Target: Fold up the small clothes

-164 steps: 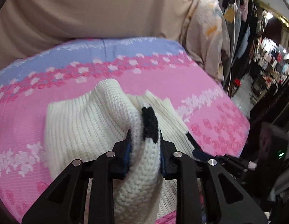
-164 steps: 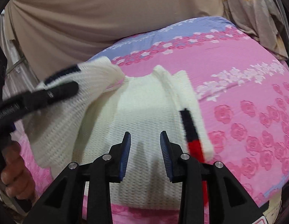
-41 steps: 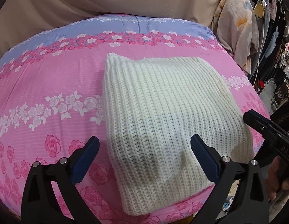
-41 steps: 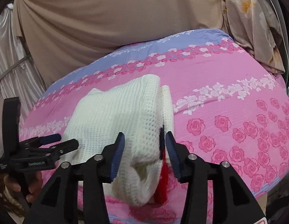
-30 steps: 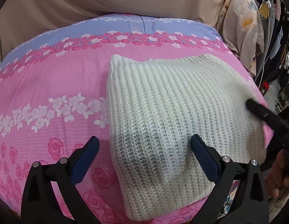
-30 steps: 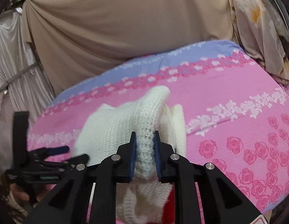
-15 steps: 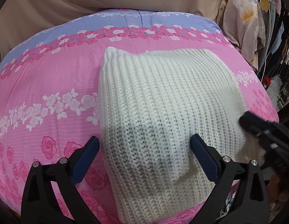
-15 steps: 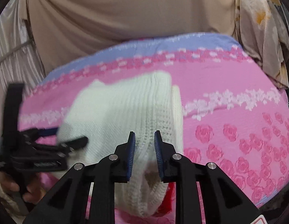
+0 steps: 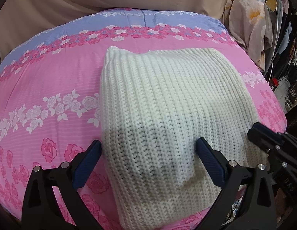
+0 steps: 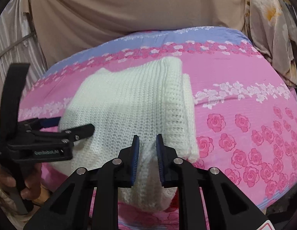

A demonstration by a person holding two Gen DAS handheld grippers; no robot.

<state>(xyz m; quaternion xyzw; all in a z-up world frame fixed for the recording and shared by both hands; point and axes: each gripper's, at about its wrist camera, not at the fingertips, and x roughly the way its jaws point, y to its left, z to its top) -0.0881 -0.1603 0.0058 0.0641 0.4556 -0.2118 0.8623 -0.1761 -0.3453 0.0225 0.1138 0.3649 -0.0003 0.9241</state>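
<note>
Pinching a ridge of knit at the near right edge, the right gripper (image 10: 146, 156) has its jaws drawn narrow on the white sweater (image 10: 133, 107), the blue pads (image 10: 135, 157) pressed against a raised fold of fabric; this hold probably serves to lift or tuck that edge so the layers line up. The left gripper (image 9: 148, 160) has its jaws spread wide, straddling the near left corner of the same garment without holding it, one pad (image 9: 87, 163) over the bedding and the other beside a bulge in the knit. Its position suggests it is ready either to steady the bundle or to take the near edge.

The sweater lies already folded into a compact, roughly square stack near the middle of the pink floral bedspread (image 9: 42, 88), its near edge reaching the near side of the bed. In the right wrist view a second layer shows along the right side, just under the top layer, so the fold is several layers thick. A trace of red shows beneath the pinched part; what it is cannot be told.

Beyond the far side of the bed hangs a beige curtain (image 10: 129, 9); hanging clothes (image 9: 280, 28) stand at the far right.
</note>
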